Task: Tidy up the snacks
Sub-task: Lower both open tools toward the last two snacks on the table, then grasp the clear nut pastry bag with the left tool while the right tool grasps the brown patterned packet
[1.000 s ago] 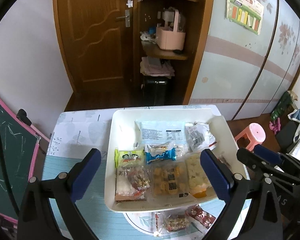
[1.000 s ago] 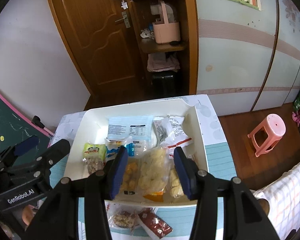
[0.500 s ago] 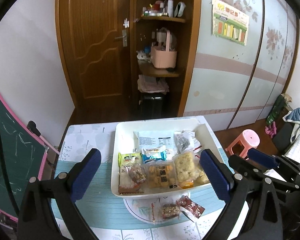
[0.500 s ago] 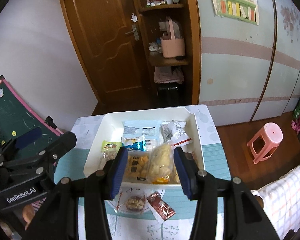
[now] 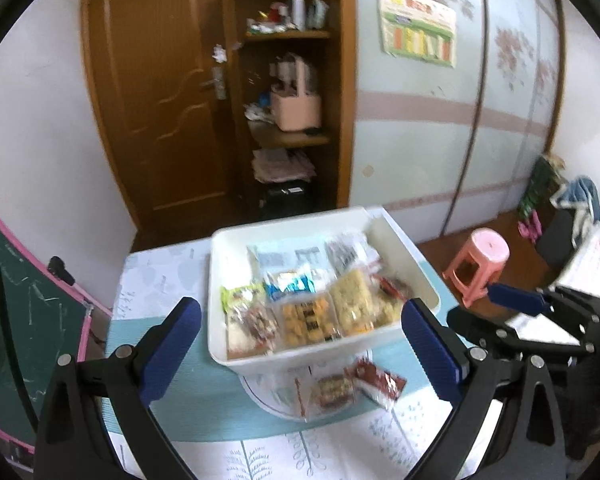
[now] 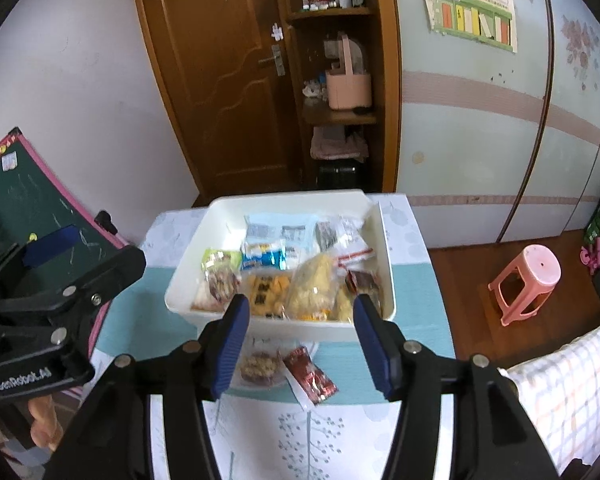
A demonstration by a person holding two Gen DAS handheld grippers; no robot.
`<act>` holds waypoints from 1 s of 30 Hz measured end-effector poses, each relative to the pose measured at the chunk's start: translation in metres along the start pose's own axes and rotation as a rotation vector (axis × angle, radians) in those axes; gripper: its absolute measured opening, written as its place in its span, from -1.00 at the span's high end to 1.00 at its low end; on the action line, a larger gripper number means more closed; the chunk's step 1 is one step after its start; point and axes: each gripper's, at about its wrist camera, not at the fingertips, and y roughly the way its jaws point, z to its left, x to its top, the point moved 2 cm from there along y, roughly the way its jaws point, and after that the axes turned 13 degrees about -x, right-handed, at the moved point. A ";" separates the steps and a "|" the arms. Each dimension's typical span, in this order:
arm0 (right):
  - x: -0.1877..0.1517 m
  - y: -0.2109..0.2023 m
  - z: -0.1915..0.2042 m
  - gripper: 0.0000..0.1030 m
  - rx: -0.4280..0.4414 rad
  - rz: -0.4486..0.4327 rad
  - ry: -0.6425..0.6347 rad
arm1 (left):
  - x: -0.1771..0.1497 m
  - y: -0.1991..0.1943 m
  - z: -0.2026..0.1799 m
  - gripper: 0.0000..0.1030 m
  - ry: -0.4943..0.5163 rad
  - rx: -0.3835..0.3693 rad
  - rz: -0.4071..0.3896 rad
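1. The room has a brown door (image 6: 216, 80), an open shelf (image 6: 336, 116) with a pink basket (image 6: 348, 88) beside it, and pale wardrobe panels with a poster (image 6: 470, 8).
2. A pink stool (image 6: 528, 284) stands on the wood floor, right of the table (image 6: 152, 316). A green chalkboard (image 6: 24, 216) leans at the table's left side.
3. The table has a teal and white cloth with leaf prints.
4. A white tray (image 5: 416, 256) sits on the table and is full of snack packets: a green one (image 5: 242, 294), a blue one (image 5: 290, 282), a yellow one (image 5: 308, 320) and others in clear wrap.
5. Two packets lie on the table outside the tray, just in front of its near wall: a clear packet (image 6: 260, 366) and a red packet (image 6: 310, 374), side by side.
6. The left tool (image 5: 300, 350) is spread wide and holds nothing; the tray shows between its fingers.
7. The right tool (image 6: 300, 346) is also spread and empty, above the two loose packets.
8. Nothing lies between the tools and the loose packets.
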 end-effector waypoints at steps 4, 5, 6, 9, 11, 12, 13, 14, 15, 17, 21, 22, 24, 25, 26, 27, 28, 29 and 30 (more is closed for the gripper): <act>-0.023 0.023 -0.006 -0.06 0.006 0.059 -0.026 | -0.027 0.023 -0.007 -0.94 0.085 -0.033 0.070; -0.029 0.029 -0.006 -0.06 0.003 0.073 -0.034 | -0.035 0.030 -0.008 -0.94 0.113 -0.034 0.090; -0.036 0.037 -0.006 -0.06 0.000 0.094 -0.043 | -0.043 0.036 -0.010 -0.94 0.139 -0.037 0.111; -0.053 0.056 -0.008 -0.06 0.012 0.141 -0.050 | -0.065 0.053 -0.013 -0.94 0.196 -0.073 0.164; -0.061 0.067 -0.008 -0.06 0.017 0.162 -0.057 | -0.080 0.066 -0.013 -0.94 0.237 -0.101 0.199; -0.067 0.075 -0.008 -0.06 0.020 0.178 -0.066 | -0.086 0.072 -0.013 -0.94 0.256 -0.115 0.214; -0.071 0.082 -0.007 -0.06 0.022 0.191 -0.073 | -0.088 0.076 -0.014 -0.94 0.269 -0.123 0.225; -0.075 0.088 -0.006 -0.06 0.025 0.205 -0.082 | -0.093 0.084 -0.013 -0.94 0.287 -0.134 0.243; -0.080 0.095 -0.005 -0.06 0.032 0.222 -0.094 | -0.099 0.092 -0.013 -0.94 0.302 -0.149 0.266; -0.087 0.106 -0.002 -0.06 0.042 0.243 -0.112 | -0.106 0.108 -0.011 -0.93 0.318 -0.179 0.312; -0.098 0.127 0.009 -0.06 0.069 0.279 -0.164 | -0.119 0.136 -0.009 -0.83 0.353 -0.234 0.390; -0.100 0.132 0.014 -0.06 0.076 0.286 -0.182 | -0.121 0.141 -0.008 -0.79 0.360 -0.242 0.402; -0.102 0.140 0.020 -0.06 0.090 0.292 -0.208 | -0.124 0.153 -0.006 -0.71 0.374 -0.249 0.429; -0.104 0.144 0.024 -0.06 0.095 0.293 -0.224 | -0.126 0.158 -0.005 -0.67 0.377 -0.249 0.438; -0.105 0.148 0.028 -0.06 0.097 0.294 -0.236 | -0.127 0.162 -0.005 -0.65 0.379 -0.256 0.451; -0.105 0.153 0.032 -0.06 0.099 0.296 -0.249 | -0.128 0.167 -0.005 -0.65 0.381 -0.263 0.462; -0.105 0.156 0.034 -0.06 0.100 0.301 -0.257 | -0.128 0.170 -0.004 -0.65 0.384 -0.264 0.465; -0.106 0.161 0.037 -0.06 0.098 0.306 -0.265 | -0.129 0.173 -0.003 -0.63 0.390 -0.263 0.470; -0.105 0.163 0.038 -0.06 0.093 0.306 -0.268 | -0.130 0.177 -0.002 -0.62 0.398 -0.262 0.478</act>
